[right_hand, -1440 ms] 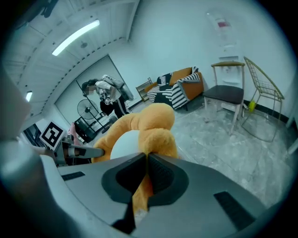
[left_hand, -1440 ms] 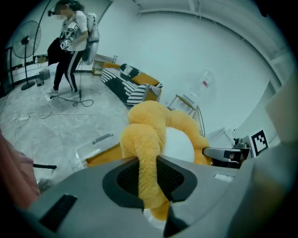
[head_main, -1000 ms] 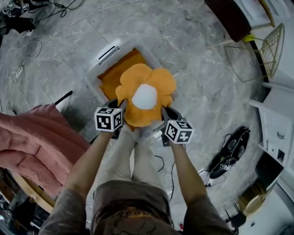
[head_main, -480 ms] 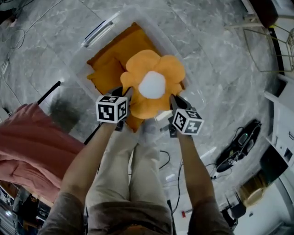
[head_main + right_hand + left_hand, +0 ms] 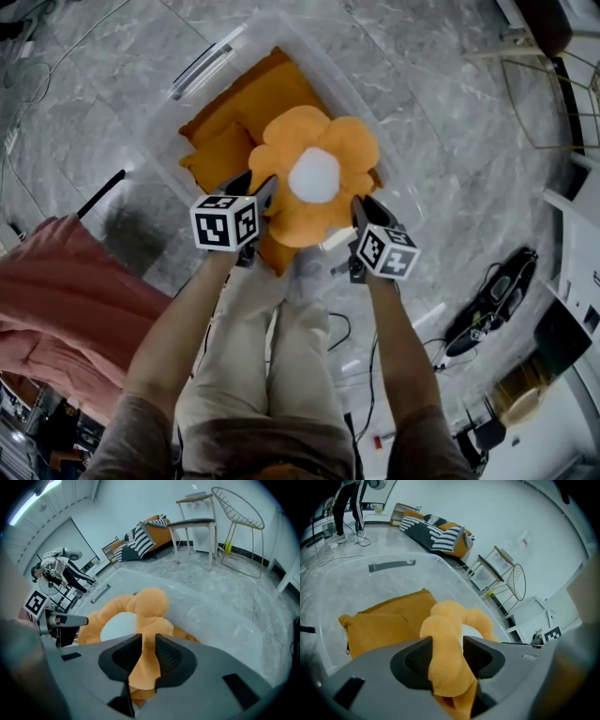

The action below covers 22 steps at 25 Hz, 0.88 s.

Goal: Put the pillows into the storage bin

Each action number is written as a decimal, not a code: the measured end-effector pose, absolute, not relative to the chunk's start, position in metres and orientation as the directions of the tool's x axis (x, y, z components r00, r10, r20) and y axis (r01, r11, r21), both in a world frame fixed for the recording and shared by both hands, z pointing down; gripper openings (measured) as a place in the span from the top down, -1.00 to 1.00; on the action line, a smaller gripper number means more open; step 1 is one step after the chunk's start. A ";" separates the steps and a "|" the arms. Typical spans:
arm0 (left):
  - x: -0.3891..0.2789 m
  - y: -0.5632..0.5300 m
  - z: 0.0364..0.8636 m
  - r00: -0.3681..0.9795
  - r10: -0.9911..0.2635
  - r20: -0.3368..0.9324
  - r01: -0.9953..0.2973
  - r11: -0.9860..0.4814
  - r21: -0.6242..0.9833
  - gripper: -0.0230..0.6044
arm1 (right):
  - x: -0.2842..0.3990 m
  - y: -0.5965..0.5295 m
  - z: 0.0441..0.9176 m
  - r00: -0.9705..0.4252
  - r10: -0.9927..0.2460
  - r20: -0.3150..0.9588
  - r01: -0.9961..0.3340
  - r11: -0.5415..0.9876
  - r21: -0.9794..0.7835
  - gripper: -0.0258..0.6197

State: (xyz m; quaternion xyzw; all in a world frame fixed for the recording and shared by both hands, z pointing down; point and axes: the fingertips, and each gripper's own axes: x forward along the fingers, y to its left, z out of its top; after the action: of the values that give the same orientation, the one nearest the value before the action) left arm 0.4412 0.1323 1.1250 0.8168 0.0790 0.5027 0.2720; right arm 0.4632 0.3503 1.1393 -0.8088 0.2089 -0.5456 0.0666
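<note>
Both grippers (image 5: 255, 189) (image 5: 366, 212) sank lower, jaws just opening round the flower pillow (image 5: 314, 176).

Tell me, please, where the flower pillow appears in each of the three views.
Head view: flower pillow at centre, over the clear storage bin.
Left gripper view: lower centre, a petal between the jaws of the left gripper, which have just been opening.
Right gripper view: centre-left, a petal between the jaws of the right gripper, likewise just opening.
Shared landmark: the bin's grey handle, beyond the pillow in every view.
</note>
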 end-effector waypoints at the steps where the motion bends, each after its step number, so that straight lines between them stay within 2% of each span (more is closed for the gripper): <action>1: 0.441 0.130 1.117 0.488 0.400 0.776 -0.147 -0.838 0.525 0.33 | 0.465 0.350 1.130 0.324 -0.418 0.849 -0.269 -0.901 -0.341 0.65; 8: 0.460 0.129 1.006 0.577 0.385 0.720 -0.084 -0.849 0.521 0.33 | 0.491 0.327 1.017 0.388 -0.502 0.773 -0.356 -0.855 -0.377 0.65; 22: 0.433 0.118 0.634 0.788 0.312 0.531 0.051 -0.892 0.448 0.33 | 0.486 0.270 0.647 0.471 -0.707 0.527 -0.618 -0.691 -0.375 0.66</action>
State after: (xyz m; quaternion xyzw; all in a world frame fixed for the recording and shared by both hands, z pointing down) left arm 0.4325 0.1176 0.6336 0.9218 0.0984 0.3106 0.2100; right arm 0.4865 0.2699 0.6473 -0.8551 0.3875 -0.3380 0.0661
